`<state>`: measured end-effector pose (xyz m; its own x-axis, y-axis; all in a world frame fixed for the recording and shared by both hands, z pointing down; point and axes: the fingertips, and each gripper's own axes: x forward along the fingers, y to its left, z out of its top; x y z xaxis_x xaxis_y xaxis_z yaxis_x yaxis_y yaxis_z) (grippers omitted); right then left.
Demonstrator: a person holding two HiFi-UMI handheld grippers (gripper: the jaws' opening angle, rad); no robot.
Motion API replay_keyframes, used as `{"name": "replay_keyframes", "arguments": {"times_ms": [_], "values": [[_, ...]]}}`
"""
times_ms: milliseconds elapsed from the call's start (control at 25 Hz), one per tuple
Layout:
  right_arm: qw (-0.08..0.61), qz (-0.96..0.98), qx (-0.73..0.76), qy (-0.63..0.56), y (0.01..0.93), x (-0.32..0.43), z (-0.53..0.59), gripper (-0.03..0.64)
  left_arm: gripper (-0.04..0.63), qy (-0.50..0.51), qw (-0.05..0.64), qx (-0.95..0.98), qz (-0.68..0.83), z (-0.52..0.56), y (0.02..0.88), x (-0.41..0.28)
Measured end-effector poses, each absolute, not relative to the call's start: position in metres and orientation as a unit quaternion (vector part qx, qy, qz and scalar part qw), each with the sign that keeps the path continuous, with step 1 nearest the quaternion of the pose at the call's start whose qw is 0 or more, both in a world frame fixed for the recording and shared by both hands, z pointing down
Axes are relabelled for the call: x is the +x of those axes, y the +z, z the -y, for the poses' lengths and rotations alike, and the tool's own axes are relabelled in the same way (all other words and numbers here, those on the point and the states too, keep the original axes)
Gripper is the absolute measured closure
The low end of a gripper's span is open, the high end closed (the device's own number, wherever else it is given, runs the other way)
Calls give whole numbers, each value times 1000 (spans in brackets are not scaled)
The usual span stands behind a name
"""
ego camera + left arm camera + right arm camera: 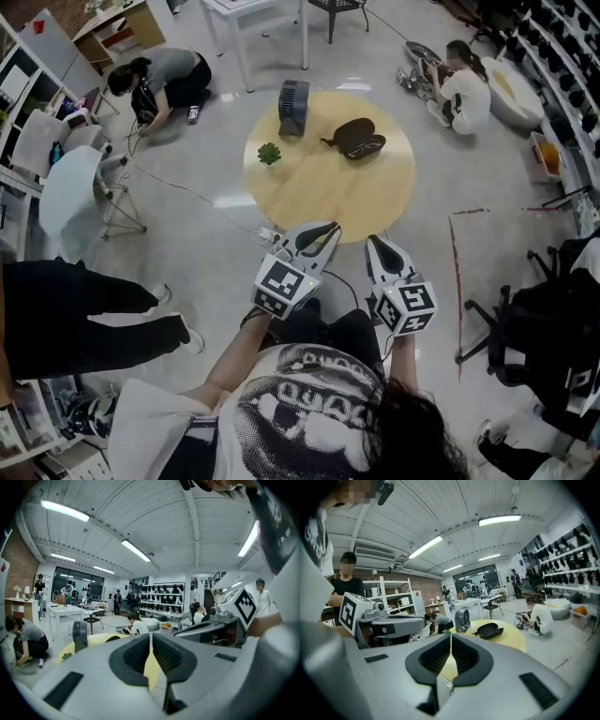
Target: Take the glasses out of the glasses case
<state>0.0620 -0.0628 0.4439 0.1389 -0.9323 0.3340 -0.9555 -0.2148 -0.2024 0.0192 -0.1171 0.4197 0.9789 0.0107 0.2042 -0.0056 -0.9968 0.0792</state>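
Note:
An open black glasses case [356,139] lies on the far right part of a round yellow table [328,202]; what it holds is too small to make out. It also shows in the right gripper view [490,630]. Both grippers hover side by side short of the table's near edge, well away from the case. My left gripper [330,228] has its jaws closed tip to tip with nothing between them [151,637]. My right gripper [372,240] is likewise shut and empty [450,637].
A dark desk fan [292,106] and a small green plant [270,153] stand on the table's far left. People crouch on the floor at back left [159,80] and back right [464,94]. A standing person's legs [75,319], a white chair [75,197] and a floor cable [187,192] are at left.

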Motion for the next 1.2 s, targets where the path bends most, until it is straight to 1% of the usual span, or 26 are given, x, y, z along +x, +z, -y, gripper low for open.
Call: {"name": "replay_keyframes", "arguments": {"times_ms": [480,760,1000,1200], "values": [[47,671,710,209,453,106,116,614,569,106,59,991,55,156,428,50],[57,711,667,215,467,173,164,614,569,120,72,983,118,198,442,105],[79,739,628,231,480,234,201,614,569,125,76,976,159,223,437,165],[99,757,596,249,500,271,222,609,569,140,81,967,197,236,445,195]]}}
